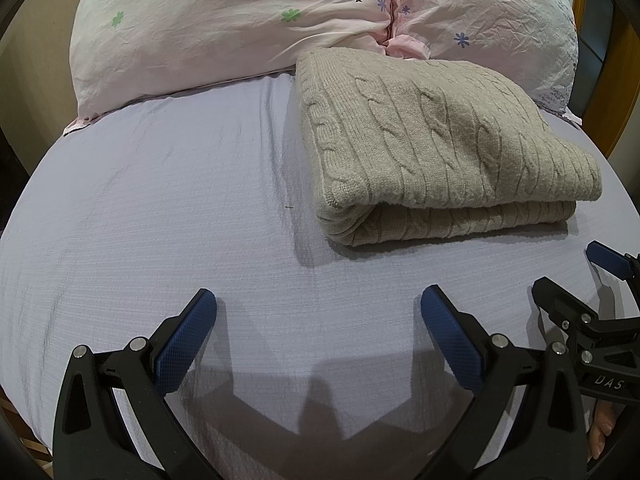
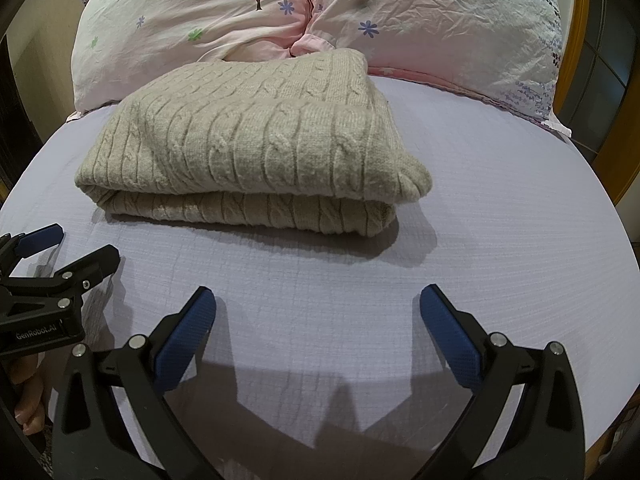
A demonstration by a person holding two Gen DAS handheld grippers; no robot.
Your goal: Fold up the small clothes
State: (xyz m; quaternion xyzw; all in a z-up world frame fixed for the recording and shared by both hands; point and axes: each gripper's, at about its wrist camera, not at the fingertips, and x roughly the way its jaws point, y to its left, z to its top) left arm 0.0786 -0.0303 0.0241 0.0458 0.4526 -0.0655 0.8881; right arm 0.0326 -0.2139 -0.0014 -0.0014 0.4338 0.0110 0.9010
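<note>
Left wrist view: left gripper (image 1: 318,304) hangs low over the lavender sheet (image 1: 160,200), jaws spread wide apart, nothing btwn them, blue pads (image 1: 182,350) at 7 and 5 o'clock. The folded beige cable-knit sweater (image 1: 432,140) lies flat on the sheet at abt 1 o'clock, well apart from the jaws, fold edge facing the camera, two layers showing. Its far end touches the pink floral pillows (image 1: 224,28) stacked across 11 to 1 o'clock. Right gripper (image 1: 580,280) pokes in at 4 o'clock, near the sweater's close right corner but not touching; jaws look parted, one blue pad above, one black finger below. Bit of the person's hand at 5 o'clock edge, mostly hidden.

Right wrist view: right gripper (image 2: 318,304) also hovers over the sheet (image 2: 500,220), jaws wide apart, empty, shadows of both fingers on the fabric under it. Sweater (image 2: 248,144) sits at 11 to 12 o'clock, neat rectangle, top layer overhanging the lower one on the right. Pillows (image 2: 420,28) behind it, touching its far edge. Left gripper (image 2: 72,246) comes in at 9 o'clock, jaws parted, just short of the sweater's near left corner. Wooden frame (image 2: 576,40) at 2 o'clock.
</note>
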